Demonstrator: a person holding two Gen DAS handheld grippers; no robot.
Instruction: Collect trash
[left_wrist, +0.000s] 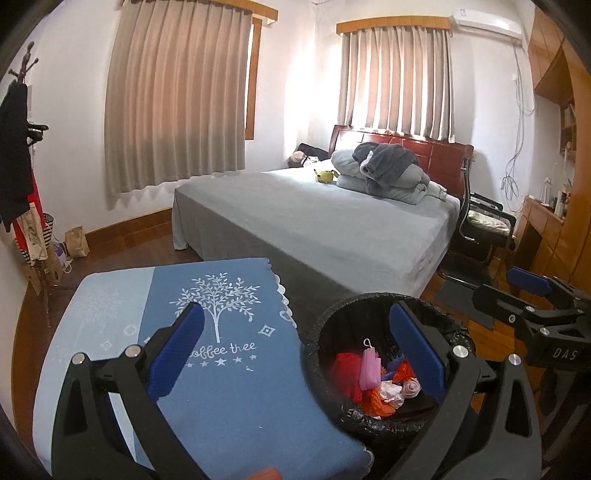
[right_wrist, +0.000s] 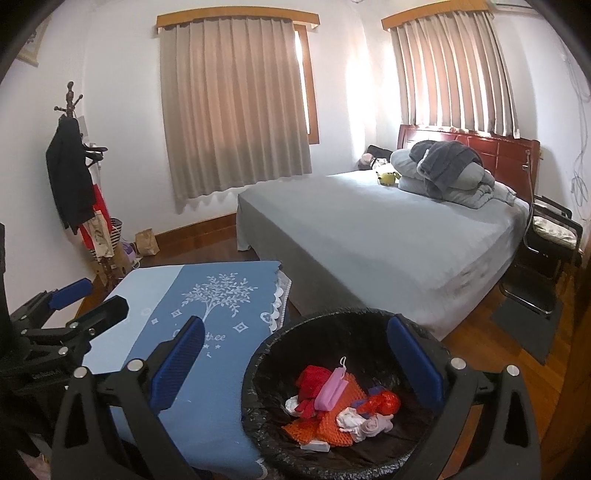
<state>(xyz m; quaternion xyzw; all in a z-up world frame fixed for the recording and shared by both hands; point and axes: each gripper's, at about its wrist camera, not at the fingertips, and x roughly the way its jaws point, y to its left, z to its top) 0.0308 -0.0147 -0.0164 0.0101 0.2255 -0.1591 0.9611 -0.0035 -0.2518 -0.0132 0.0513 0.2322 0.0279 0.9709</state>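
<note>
A round bin lined with a black bag (left_wrist: 325, 332) (right_wrist: 266, 354) stands on the floor beside a table with a blue cloth (left_wrist: 221, 387) (right_wrist: 207, 398). In it lies trash: red and orange pieces (right_wrist: 332, 417), a pink face mask (left_wrist: 369, 369) (right_wrist: 334, 387) and white crumpled tissue (right_wrist: 365, 422). My left gripper (left_wrist: 295, 350) is open and empty, over the table edge and the bin. My right gripper (right_wrist: 295, 354) is open and empty above the bin; it also shows at the right of the left wrist view (left_wrist: 532, 291).
A bed with a grey sheet (left_wrist: 332, 221) (right_wrist: 388, 236) stands behind the bin. A black chair (left_wrist: 480, 229) and wooden cabinets (left_wrist: 554, 221) are at the right. A coat stand (right_wrist: 74, 173) and a paper bag (right_wrist: 147, 242) are at the left wall.
</note>
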